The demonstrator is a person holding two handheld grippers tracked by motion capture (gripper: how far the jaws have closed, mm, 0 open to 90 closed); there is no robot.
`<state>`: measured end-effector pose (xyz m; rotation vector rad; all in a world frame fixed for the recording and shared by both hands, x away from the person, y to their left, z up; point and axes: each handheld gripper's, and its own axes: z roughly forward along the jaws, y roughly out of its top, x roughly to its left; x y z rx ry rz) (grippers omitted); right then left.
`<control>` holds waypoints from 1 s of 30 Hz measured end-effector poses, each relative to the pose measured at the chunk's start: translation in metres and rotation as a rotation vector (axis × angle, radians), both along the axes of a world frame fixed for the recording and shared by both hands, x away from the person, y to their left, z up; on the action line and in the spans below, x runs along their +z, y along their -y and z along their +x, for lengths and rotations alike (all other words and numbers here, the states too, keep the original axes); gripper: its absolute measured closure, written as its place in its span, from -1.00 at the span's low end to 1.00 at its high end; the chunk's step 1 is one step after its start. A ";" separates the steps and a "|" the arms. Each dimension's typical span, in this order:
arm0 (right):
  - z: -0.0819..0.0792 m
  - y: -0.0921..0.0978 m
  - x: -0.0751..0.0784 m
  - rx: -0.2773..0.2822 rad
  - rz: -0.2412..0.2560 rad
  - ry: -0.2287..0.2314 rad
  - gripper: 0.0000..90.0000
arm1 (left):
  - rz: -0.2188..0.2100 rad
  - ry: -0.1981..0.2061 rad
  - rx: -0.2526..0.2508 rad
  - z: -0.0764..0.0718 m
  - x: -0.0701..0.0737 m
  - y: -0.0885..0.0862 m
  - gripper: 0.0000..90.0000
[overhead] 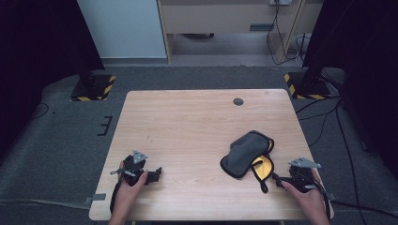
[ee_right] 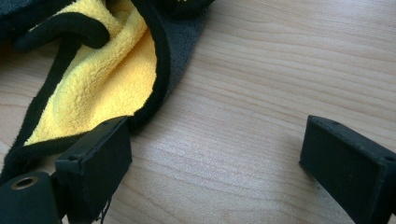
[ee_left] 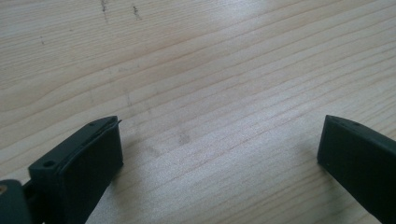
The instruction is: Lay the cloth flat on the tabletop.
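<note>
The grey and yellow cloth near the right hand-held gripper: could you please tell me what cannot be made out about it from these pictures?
- Cloth, high view: its grey top fold hides most of the yellow inner side.
- Cloth, right gripper view: cut off by the top and left edges; one jaw covers its near edge, so contact is unclear.
- Black strap, high view: too small to tell its end.

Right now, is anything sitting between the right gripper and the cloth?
Nothing visible. The right gripper is open beside the cloth, and in its own view one of its fingers is already at the cloth's black edge, with bare table ahead.
</note>
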<state>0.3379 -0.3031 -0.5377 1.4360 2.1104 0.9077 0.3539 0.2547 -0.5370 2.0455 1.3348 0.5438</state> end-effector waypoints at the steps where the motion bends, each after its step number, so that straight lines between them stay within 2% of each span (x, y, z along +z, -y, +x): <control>1: 0.000 0.000 0.000 0.000 0.000 0.000 -0.80 | -0.001 0.000 0.002 0.000 0.000 0.000 -1.00; 7: 0.000 0.002 0.000 0.016 0.030 -0.007 -0.89 | -0.001 0.000 -0.001 -0.001 0.000 0.000 -1.00; 10: -0.001 0.003 0.000 0.032 0.048 -0.004 -0.87 | -0.001 0.000 -0.004 -0.001 0.000 0.000 -1.00; 11: -0.002 0.003 0.002 0.044 0.060 0.027 -0.88 | -0.001 0.000 -0.002 -0.001 0.000 0.000 -1.00; 19: -0.005 -0.002 0.020 0.070 0.089 0.104 -0.90 | -0.001 0.000 0.000 -0.001 0.000 0.001 -1.00; 25: -0.005 -0.010 0.027 0.108 0.096 0.126 -0.90 | -0.001 0.000 0.000 -0.001 0.000 0.001 -1.00; 30: -0.004 -0.017 0.033 0.127 0.099 0.126 -0.90 | -0.001 0.000 -0.001 -0.001 0.000 0.001 -1.00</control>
